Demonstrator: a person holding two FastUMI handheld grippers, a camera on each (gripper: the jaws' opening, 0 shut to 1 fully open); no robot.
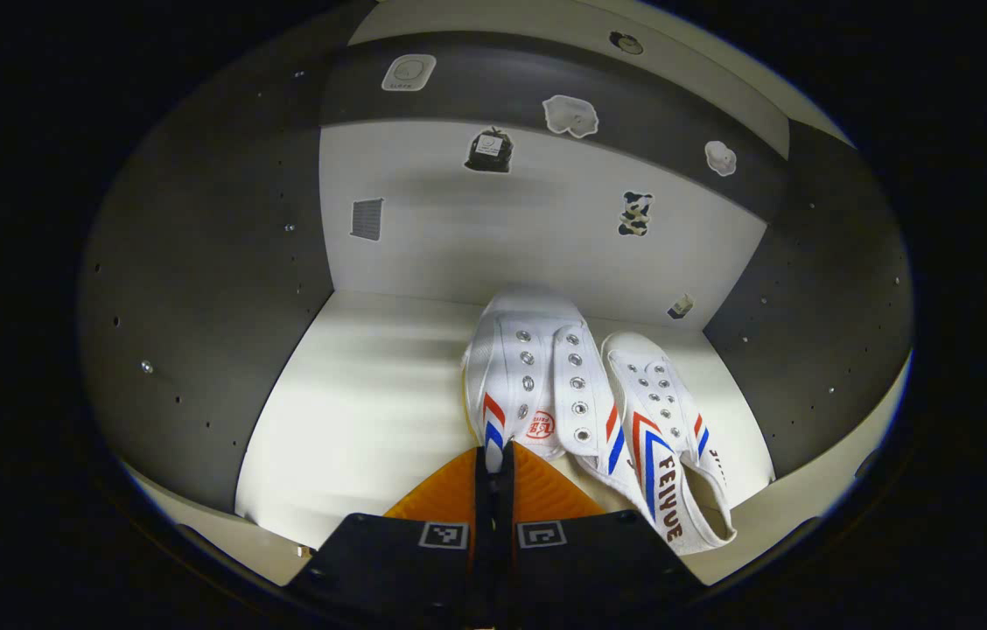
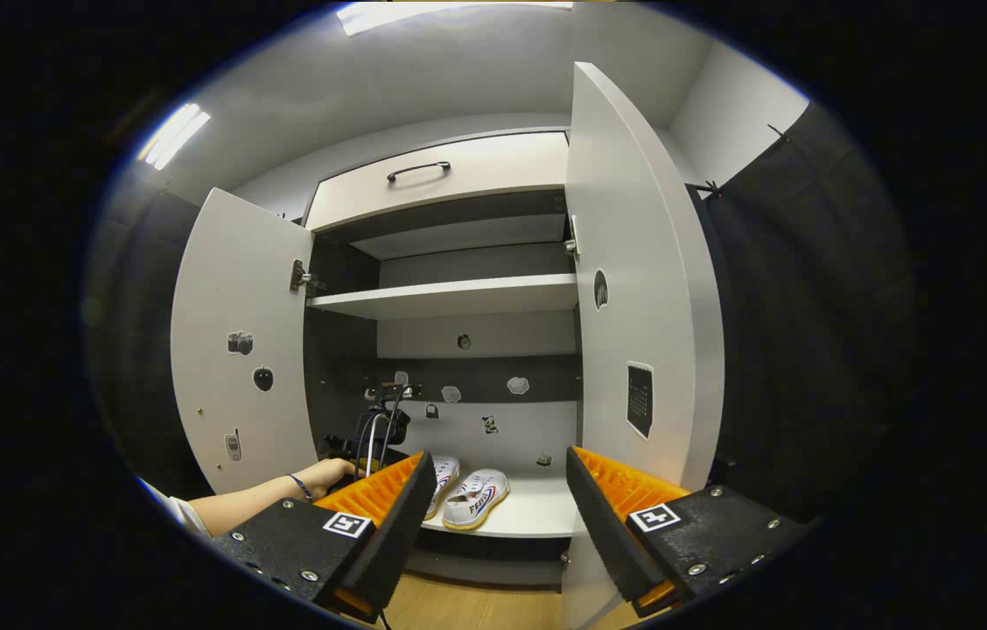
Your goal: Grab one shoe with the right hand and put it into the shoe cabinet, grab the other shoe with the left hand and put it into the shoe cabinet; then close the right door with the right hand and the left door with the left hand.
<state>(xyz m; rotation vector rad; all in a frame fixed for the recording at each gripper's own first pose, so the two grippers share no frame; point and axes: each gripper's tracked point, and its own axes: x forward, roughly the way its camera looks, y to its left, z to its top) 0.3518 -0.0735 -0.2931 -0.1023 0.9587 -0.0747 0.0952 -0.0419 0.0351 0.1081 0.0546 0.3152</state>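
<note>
In the left gripper view, our left gripper (image 1: 493, 459) has its jaws pinched on the white canvas shoe (image 1: 528, 376), resting on the cabinet's pale bottom shelf (image 1: 353, 420) beside its mate (image 1: 664, 429); withdrawing unopened could drag it out. In the right gripper view, our right gripper (image 2: 498, 490) is spread wide and empty near the white right door (image 2: 633, 289); swinging it early could strike the forearm (image 2: 257, 500).

Each gripper carries broad black finger blocks with a rough, grainy surface. On the right gripper (image 2: 500, 516), small silver screws dot the blocks, and each block bears a square black-and-white marker on its upper face. The inner faces of its fingers (image 2: 616, 503) are ribbed in fine ridges. The left gripper (image 1: 493, 477) has the same pair of square markers, at 11 and 1 o'clock of its blocks. The person's hand (image 2: 323, 477) wears a thin dark wristband, with a pale sleeve edge at 8 o'clock; cables rise above it.
</note>
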